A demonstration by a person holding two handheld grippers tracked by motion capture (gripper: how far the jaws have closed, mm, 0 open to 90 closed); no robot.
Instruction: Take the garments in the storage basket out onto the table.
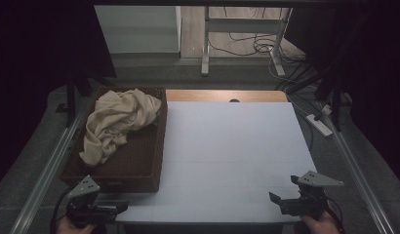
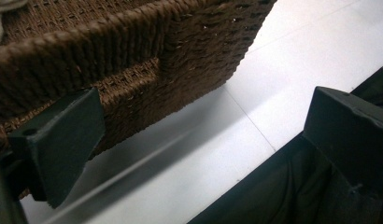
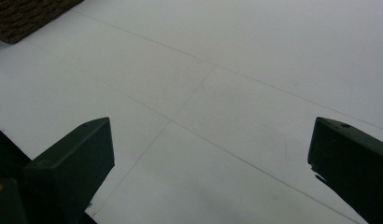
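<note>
High view: a brown woven basket (image 1: 139, 161) sits at the left of the frame on the white table (image 1: 232, 156), and a crumpled cream cloth (image 1: 117, 122) lies inside it, bunched toward the basket's upper end with one fold draped down its left side. The left gripper (image 1: 121, 207) is at the bottom left, just below the basket's near wall, held by a hand at the frame's lower edge. The right gripper (image 1: 275, 200) is at the bottom right, well apart from the basket, over bare table.

Left gripper view: the two black jaws stand wide apart with nothing between them. The basket's (image 2: 147, 60) woven near wall and corner take up the upper left, close behind the left-hand jaw; the table (image 2: 297, 65) runs off to the right.

Right gripper view: the jaws are spread wide over the table (image 3: 227, 93), empty. A corner of the basket (image 3: 26, 16) shows at the upper left.
</note>
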